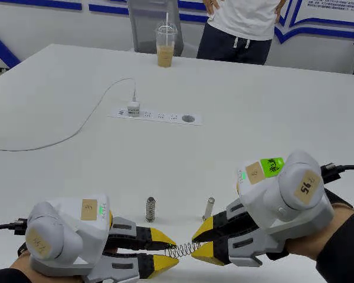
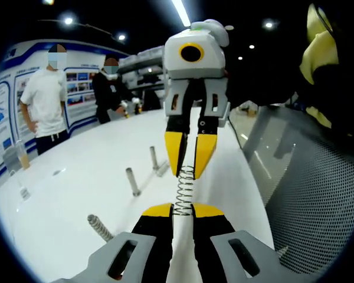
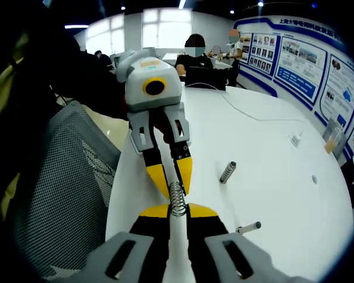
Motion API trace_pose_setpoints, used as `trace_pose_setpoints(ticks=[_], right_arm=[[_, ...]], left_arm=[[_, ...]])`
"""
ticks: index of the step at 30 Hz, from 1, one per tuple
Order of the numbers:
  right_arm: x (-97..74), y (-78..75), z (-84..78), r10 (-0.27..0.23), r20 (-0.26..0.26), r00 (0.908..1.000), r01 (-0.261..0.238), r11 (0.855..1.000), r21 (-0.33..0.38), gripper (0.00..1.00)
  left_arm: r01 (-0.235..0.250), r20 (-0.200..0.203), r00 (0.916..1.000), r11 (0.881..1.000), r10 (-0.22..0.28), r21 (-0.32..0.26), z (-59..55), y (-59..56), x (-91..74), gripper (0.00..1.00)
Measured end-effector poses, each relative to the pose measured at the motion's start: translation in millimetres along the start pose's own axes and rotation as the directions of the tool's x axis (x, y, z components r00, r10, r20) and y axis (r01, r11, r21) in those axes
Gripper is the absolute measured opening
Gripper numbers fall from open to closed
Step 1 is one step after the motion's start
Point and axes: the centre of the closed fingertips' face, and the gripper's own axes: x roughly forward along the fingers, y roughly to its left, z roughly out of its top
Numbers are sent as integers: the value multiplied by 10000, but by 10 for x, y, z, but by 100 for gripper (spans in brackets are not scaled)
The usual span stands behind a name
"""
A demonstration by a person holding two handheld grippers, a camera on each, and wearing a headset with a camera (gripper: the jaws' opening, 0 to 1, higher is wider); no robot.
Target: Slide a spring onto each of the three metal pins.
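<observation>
A thin steel spring [image 1: 183,249] hangs level just above the white table [image 1: 236,106], stretched between both grippers. My left gripper [image 1: 170,250] is shut on its left end and my right gripper [image 1: 197,243] is shut on its right end. From the left gripper view, the spring [image 2: 184,187] runs from my left gripper [image 2: 183,210] up to the right gripper [image 2: 189,168]. A pin wearing a spring [image 1: 150,209] stands just beyond the tips, and a bare pin [image 1: 209,208] stands to its right. A further bare pin [image 2: 154,158] stands behind the bare pin [image 2: 131,181].
A white power strip [image 1: 156,115] with a plug and cable lies mid-table. A plastic cup with a drink [image 1: 165,47] stands at the far edge, where a person [image 1: 242,29] stands. A mesh chair [image 2: 318,194] sits beside the table's near edge.
</observation>
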Motion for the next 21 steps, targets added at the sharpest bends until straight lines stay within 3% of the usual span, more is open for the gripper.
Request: trace_pose_setpoints(ticks=[21], right_arm=[[14, -5, 370, -226, 883, 9958, 268, 9986, -463, 12]], left_arm=[[19, 191, 9998, 10000, -20, 57, 72, -6, 26, 11]])
